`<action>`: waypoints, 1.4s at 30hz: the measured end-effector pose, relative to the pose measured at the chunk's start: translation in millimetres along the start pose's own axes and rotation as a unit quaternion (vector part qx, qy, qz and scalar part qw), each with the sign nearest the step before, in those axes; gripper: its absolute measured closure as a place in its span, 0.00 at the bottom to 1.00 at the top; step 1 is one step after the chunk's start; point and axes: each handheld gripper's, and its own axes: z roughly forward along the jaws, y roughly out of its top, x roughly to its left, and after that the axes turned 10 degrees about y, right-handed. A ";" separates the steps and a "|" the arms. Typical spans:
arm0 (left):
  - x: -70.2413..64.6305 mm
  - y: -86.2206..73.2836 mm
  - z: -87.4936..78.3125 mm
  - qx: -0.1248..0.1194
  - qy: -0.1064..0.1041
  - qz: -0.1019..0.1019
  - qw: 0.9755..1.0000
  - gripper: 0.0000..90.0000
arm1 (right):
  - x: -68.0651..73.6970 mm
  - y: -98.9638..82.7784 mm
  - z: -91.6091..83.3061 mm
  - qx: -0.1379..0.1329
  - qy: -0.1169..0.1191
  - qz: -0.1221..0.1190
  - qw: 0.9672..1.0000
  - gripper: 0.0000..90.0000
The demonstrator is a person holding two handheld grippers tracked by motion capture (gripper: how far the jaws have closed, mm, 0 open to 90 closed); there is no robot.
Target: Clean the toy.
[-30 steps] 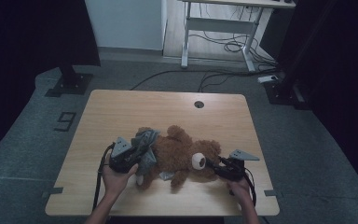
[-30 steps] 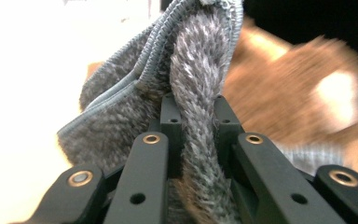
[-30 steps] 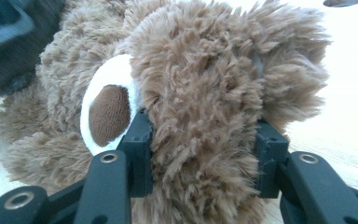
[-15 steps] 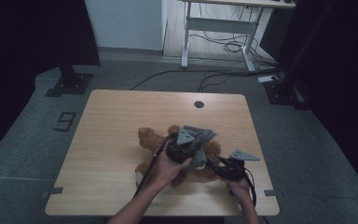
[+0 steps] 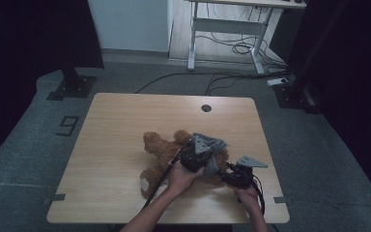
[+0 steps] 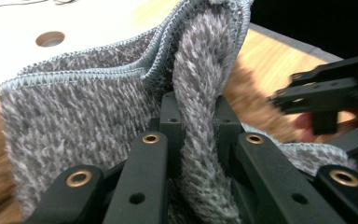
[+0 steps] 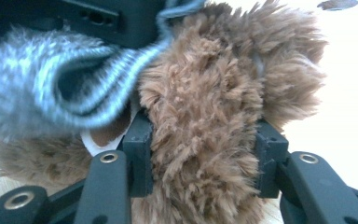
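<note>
1. Brown plush teddy bear [image 5: 162, 154] lay on the wooden table [image 5: 116, 125], at five o'clock from its middle.
2. Your left gripper [image 6: 196, 116] was clamped on the grey fuzzy cloth [image 6: 88, 116] over the bear.
3. Your right gripper [image 7: 200, 140] squeezed the bear's fur.

teddy bear [image 5: 162, 147]: brown | cloth [image 6: 98, 107]: grey-white flecked | table [image 5: 125, 121]: pale wood
</note>
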 end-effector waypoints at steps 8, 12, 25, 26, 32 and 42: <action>33.2 -30.4 -20.4 -0.016 0.000 -0.039 0.999 0.88 | -0.7 -0.2 -0.3 -0.001 0.004 -0.001 1.000 0.58; 42.7 -43.6 -38.6 -0.030 0.006 -0.035 0.999 0.88 | -0.8 -1.0 -0.6 -0.003 0.004 0.000 1.000 0.58; 119.6 -103.0 -67.7 -0.013 0.039 -0.131 0.990 0.88 | -2.5 -1.8 -0.1 -0.009 0.007 0.006 1.000 0.58; 119.6 -103.0 -67.7 -0.013 0.039 -0.131 0.990 0.88 | -2.5 -1.8 -0.1 -0.009 0.007 0.006 1.000 0.58; 119.0 -97.3 -71.2 -0.014 0.037 -0.137 0.990 0.88 | -3.1 -2.0 -0.1 -0.010 0.008 0.009 1.000 0.58; 69.5 -35.6 -79.1 -0.071 -0.004 -0.083 0.994 0.88 | -3.3 -2.1 -0.6 -0.010 0.008 0.008 1.000 0.58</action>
